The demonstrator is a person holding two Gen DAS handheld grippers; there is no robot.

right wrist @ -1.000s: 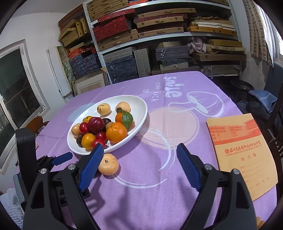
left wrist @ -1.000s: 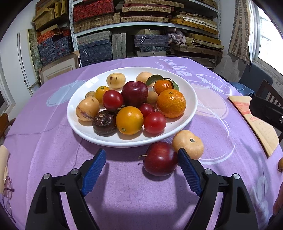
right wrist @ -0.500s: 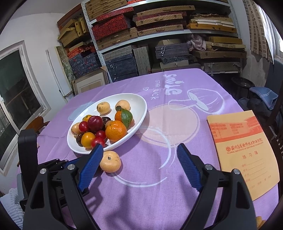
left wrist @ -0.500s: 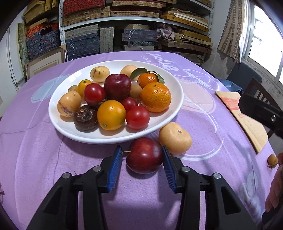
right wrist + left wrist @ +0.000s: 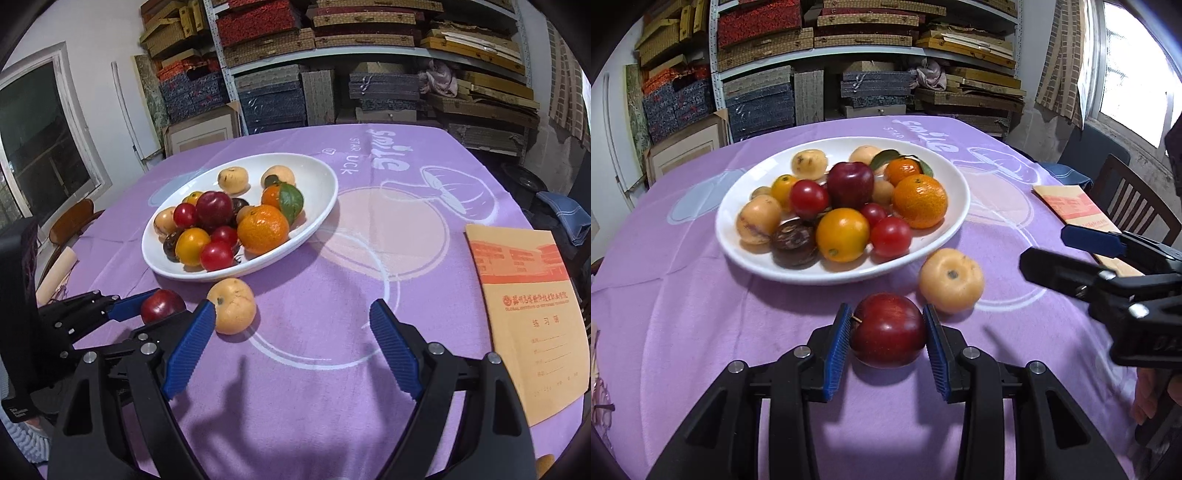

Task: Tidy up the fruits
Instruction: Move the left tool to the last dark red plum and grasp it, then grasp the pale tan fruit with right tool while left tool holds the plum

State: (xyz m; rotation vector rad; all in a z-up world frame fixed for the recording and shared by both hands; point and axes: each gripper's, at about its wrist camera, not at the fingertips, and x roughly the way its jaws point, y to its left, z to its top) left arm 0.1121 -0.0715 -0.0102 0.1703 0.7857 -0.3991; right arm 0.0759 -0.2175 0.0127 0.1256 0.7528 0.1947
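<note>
A second ago the left gripper (image 5: 887,345) stood spread wide beside the dark red apple (image 5: 888,329); its jaws have just been closing and now the ribbed blue pads (image 5: 836,352) press the apple's smooth flanks on the purple cloth of the counter (image 5: 683,317). The right gripper (image 5: 291,347) has come nearer the pale orange round fruit (image 5: 231,305), jaws spread with nothing between them, its left pad beside that fruit. The apple sits just short of the glossy white plate (image 5: 738,254), near its front rim, the pale fruit close beside it. Bare cloth lies between the plate and the tan booklet (image 5: 532,314) at the counter's right edge.
</note>
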